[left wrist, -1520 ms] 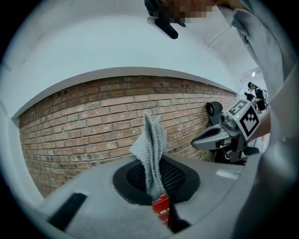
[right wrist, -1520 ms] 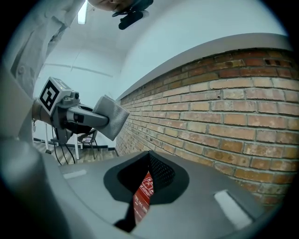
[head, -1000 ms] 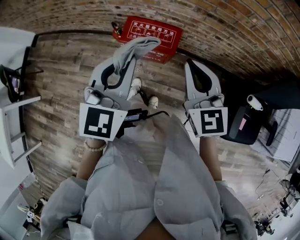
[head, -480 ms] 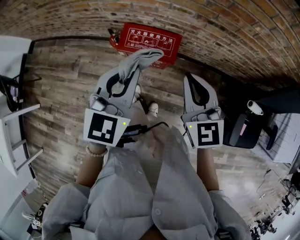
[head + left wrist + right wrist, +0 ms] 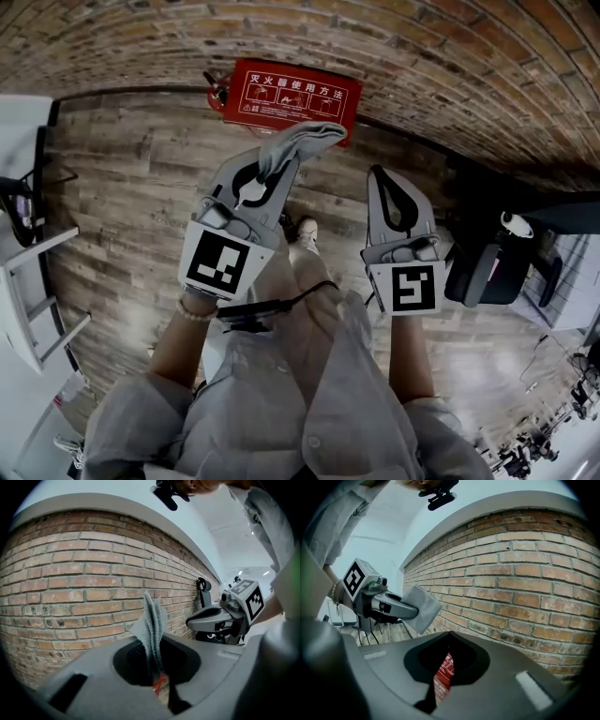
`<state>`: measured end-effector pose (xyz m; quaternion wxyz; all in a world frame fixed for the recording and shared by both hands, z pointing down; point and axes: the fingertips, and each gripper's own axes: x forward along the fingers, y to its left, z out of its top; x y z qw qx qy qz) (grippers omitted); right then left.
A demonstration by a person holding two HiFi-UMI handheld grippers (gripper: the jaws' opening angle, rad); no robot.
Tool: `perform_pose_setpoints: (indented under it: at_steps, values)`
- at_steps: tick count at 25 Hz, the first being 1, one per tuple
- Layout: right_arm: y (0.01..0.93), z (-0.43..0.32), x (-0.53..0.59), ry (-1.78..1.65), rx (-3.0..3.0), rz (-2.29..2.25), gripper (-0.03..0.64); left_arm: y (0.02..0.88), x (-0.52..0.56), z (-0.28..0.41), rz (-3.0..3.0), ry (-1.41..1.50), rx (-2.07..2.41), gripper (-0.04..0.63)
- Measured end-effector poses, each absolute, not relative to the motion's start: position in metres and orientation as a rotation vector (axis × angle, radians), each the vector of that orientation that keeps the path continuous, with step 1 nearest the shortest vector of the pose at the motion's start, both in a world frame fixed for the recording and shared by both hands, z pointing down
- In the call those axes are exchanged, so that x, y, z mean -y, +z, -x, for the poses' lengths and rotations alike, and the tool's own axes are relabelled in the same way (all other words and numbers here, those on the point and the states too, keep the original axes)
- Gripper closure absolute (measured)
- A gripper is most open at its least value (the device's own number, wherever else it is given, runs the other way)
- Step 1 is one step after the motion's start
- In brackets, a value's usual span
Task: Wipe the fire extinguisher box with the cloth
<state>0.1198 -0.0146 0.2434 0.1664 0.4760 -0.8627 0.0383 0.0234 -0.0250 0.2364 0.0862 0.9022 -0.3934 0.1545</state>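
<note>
Left gripper [image 5: 283, 161] is clamped tight on the cloth [image 5: 305, 141], whose bunched end pokes toward the red box [image 5: 291, 94] at 12 o'clock, down by the brick wall [image 5: 450, 47]. The right gripper [image 5: 378, 174] hangs at 3 o'clock of the left, its jaws closed tip to tip on nothing. For a good wipe, we reckon we go low, lay the loose end flat on the lid and sweep in overlapping passes.

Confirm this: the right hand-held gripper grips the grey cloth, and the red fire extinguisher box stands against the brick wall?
Wrong gripper. The left hand-held gripper grips the grey cloth, as the left gripper view shows; the right hand-held gripper is shut on nothing. The red fire extinguisher box does stand against the brick wall.
</note>
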Motion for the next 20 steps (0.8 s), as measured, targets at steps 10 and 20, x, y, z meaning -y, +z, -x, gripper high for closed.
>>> perform_pose_setpoints:
  at_steps: [10, 20]
  values:
    - [0.288, -0.137, 0.043, 0.129, 2.368, -1.426, 0.609, 0.306, 0.080, -0.062, -2.635, 0.423, 1.029, 0.584]
    - [0.331, -0.137, 0.064, 0.143, 2.327, -1.459, 0.609, 0.392, 0.136, -0.095, -2.584, 0.493, 0.937, 0.584]
